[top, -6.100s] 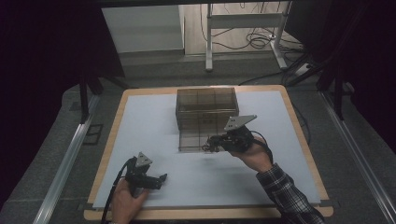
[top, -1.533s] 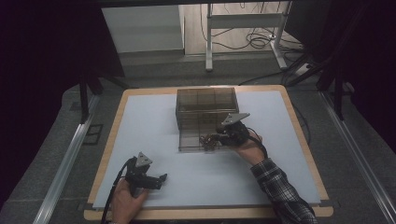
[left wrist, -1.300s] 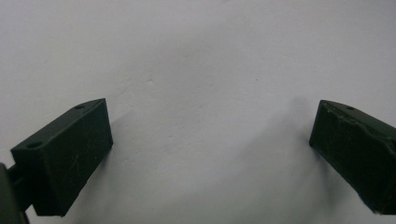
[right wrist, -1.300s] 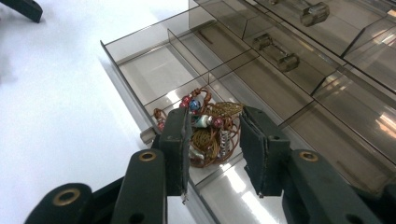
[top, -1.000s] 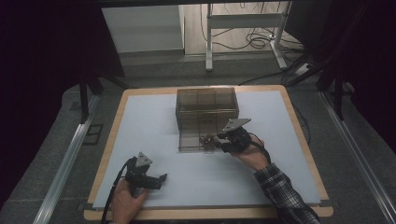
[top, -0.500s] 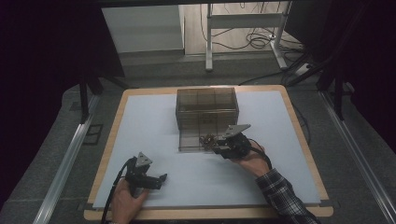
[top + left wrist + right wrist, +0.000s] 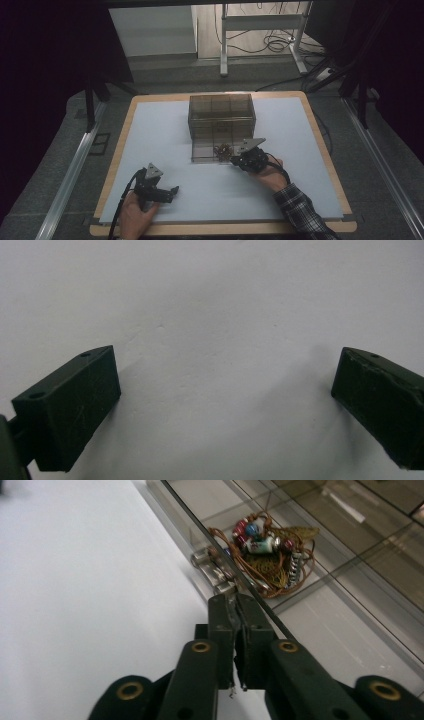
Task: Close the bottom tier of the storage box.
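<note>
The right tool (image 7: pixel 235 600) has just been closing, and its jaws now pinch the thin front edge of the clear box's lid (image 7: pixel 260 605), which lies open toward the surface's near edge. The beaded jewellery (image 7: pixel 267 555) sits just beyond, inside the box (image 7: pixel 222 117) at mid-surface. The left tool (image 7: pixel 162 191) rests wide and empty by the near-left corner, well apart; the right is far nearer.

Two grippers: left gripper (image 7: pixel 172 190), right gripper (image 7: pixel 234 160). Two hands, one per gripper. One clear smoky plastic box (image 7: pixel 221 112) with compartments on tabletop (image 7: pixel 150 135); compartment number unclear. One tangled beaded jewellery bundle (image 7: pixel 265 555) in box's near tray; bead count unclear. One small metal clasp (image 7: pixel 212 570) on tray's front edge. One white mat on tabletop.
</note>
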`<action>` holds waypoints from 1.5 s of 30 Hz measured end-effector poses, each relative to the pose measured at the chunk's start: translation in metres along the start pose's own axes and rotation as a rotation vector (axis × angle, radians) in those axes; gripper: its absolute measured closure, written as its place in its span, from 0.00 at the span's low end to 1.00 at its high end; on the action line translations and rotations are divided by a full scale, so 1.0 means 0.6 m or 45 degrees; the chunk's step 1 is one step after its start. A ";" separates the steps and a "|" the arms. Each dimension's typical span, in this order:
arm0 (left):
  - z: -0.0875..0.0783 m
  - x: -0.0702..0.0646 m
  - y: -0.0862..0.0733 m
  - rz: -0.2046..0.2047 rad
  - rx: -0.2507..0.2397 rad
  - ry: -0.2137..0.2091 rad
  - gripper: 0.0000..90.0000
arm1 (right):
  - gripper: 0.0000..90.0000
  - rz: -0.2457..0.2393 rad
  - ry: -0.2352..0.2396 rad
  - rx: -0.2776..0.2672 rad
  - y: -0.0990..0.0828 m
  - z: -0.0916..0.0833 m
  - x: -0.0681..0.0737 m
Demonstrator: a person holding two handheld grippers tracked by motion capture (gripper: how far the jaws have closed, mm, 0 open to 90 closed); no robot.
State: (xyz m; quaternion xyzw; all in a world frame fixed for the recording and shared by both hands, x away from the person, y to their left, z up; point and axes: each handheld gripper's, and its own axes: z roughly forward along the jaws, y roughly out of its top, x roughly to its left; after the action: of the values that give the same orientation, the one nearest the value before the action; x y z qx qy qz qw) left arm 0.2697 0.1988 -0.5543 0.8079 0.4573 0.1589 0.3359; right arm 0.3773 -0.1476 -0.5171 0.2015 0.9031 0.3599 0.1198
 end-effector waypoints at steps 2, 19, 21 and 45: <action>0.000 0.000 0.000 0.000 0.000 0.000 0.00 | 0.98 0.007 -0.010 0.008 -0.002 0.005 -0.002; 0.000 0.000 0.000 0.000 0.000 0.000 0.00 | 0.99 0.009 -0.029 -0.002 -0.003 0.016 -0.004; 0.000 0.000 0.000 0.000 0.000 0.000 0.00 | 0.99 0.011 -0.026 -0.002 -0.002 0.018 -0.006; 0.000 0.000 0.000 0.001 0.000 -0.001 0.00 | 0.99 0.009 -0.049 -0.019 0.008 0.028 -0.019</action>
State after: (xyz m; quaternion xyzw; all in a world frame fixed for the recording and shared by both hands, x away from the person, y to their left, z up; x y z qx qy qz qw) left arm 0.2698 0.1989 -0.5543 0.8082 0.4569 0.1586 0.3360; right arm 0.3950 -0.1394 -0.5249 0.2106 0.8972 0.3631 0.1375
